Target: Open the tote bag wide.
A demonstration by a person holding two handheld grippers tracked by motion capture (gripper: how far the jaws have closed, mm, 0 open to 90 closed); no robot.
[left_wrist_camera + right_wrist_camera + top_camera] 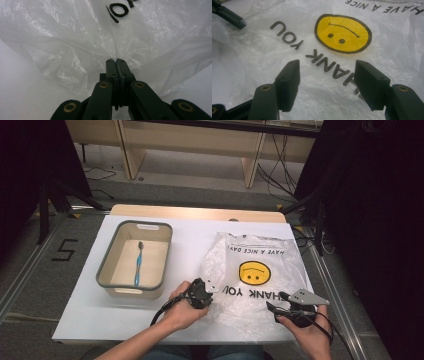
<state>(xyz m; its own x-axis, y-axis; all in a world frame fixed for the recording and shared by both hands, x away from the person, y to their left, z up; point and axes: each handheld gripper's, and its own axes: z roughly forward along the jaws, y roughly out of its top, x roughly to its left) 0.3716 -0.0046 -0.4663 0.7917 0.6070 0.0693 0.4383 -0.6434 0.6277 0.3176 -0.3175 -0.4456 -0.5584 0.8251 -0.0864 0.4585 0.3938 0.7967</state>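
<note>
Step in hand: I take this as opening the plastic bag (252,270); my left claw (115,61) has its jaws pinched together on a fold of film at the bag's near left edge.
Right claw: my right claw (325,83) hovers with its jaws spread wide just over the "THANK YOU" print, gripping nothing.
Bag: it lies flat and crumpled on the white table (85,312), smiley upside down to me, mouth end toward my hands.
Next move: I judge the right claw must catch the opposite layer near the edge, then both pull apart; thin film slips, so I should bite a good fold.
Edges: the bag's right side lies near the table's right edge.
Open room: bare table sits between bag and the basket (107,265), which holds a blue toothbrush (138,263).
</note>
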